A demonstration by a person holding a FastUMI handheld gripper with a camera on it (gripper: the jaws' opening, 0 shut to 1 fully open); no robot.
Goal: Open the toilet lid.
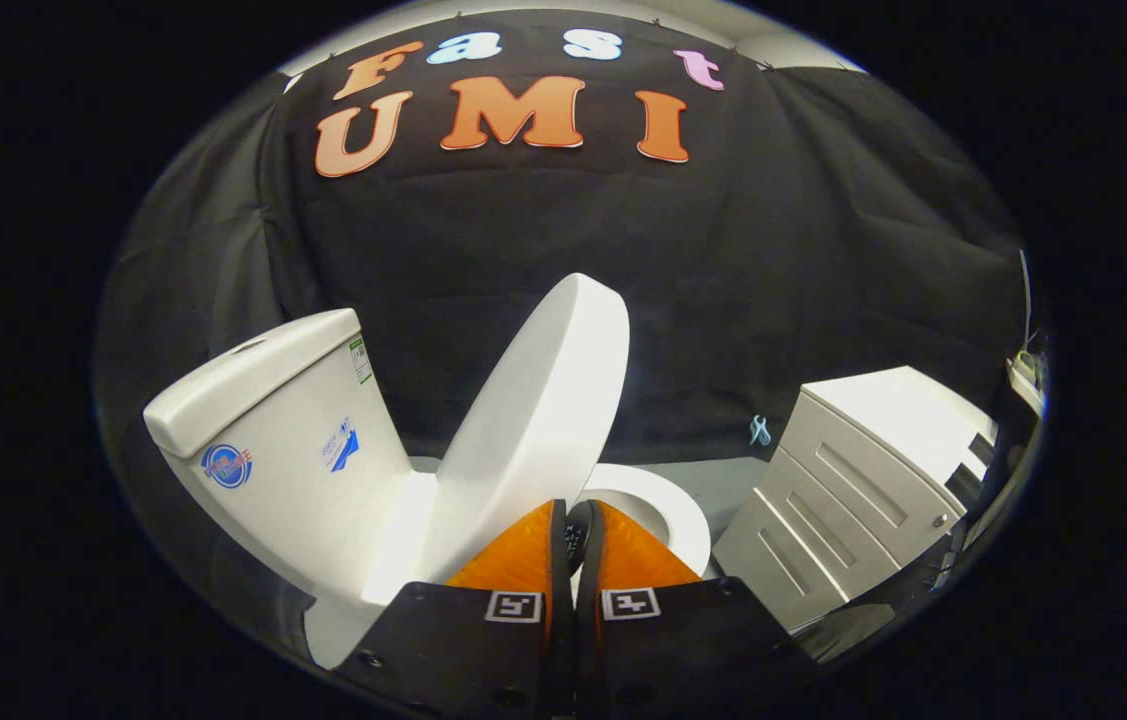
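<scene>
Your gripper (575,520) has its fingers pressed together with nothing between them. Just ahead, at twelve o'clock, the glossy white oval plastic toilet lid (538,415) stands raised and tilted toward the tall white ceramic cistern (288,450) at ten o'clock. The white toilet seat ring (668,505) lies at one o'clock; a white drawer cabinet (853,480) sits at three o'clock.

Dim booth, glare on toilet lid (543,400), sharp focus, heavy fisheye warp at edges.
</scene>
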